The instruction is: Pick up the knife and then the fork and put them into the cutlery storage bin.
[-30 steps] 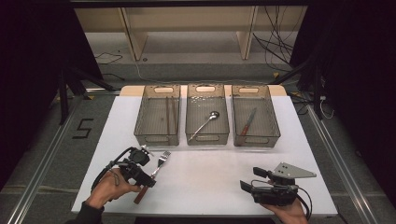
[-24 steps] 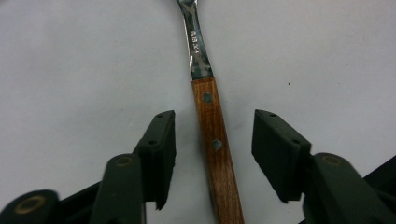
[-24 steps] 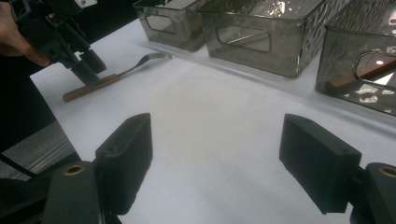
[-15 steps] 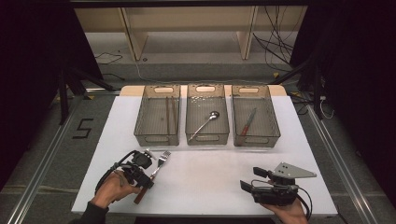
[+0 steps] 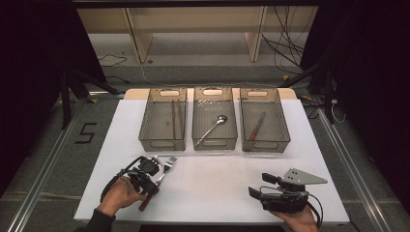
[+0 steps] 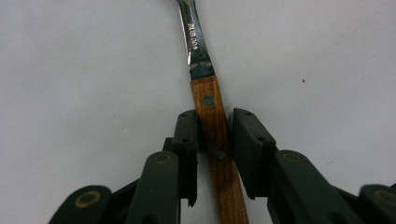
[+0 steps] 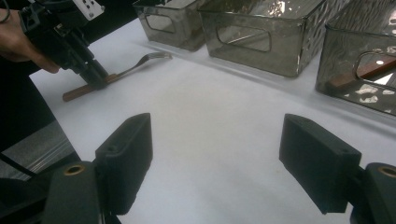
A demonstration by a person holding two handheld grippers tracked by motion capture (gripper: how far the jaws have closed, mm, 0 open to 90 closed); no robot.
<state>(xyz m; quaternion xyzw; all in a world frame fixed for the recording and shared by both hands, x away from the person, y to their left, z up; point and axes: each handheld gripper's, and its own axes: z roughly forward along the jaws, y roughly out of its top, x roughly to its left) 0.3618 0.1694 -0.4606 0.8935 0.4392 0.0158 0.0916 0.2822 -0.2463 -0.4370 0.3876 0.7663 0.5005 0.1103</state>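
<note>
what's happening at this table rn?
A person is working with a gripper in each hand. The left gripper has its jaws around the wooden handle of a fork that lies on the white table; they have just been closing, with a small gap visible on one side. The right gripper rests open near the table's front edge. Behind stand three bins: chopsticks, a spoon, a knife.

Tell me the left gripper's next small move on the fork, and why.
Probably finish closing, then lift. The left gripper has its jaws astride the fork's wooden handle and they have just been closing, but a thin gap seems to remain on the right side. The fork lies flat on the table, short of the three bins, so it needs a firm grip before it goes anywhere.
</note>
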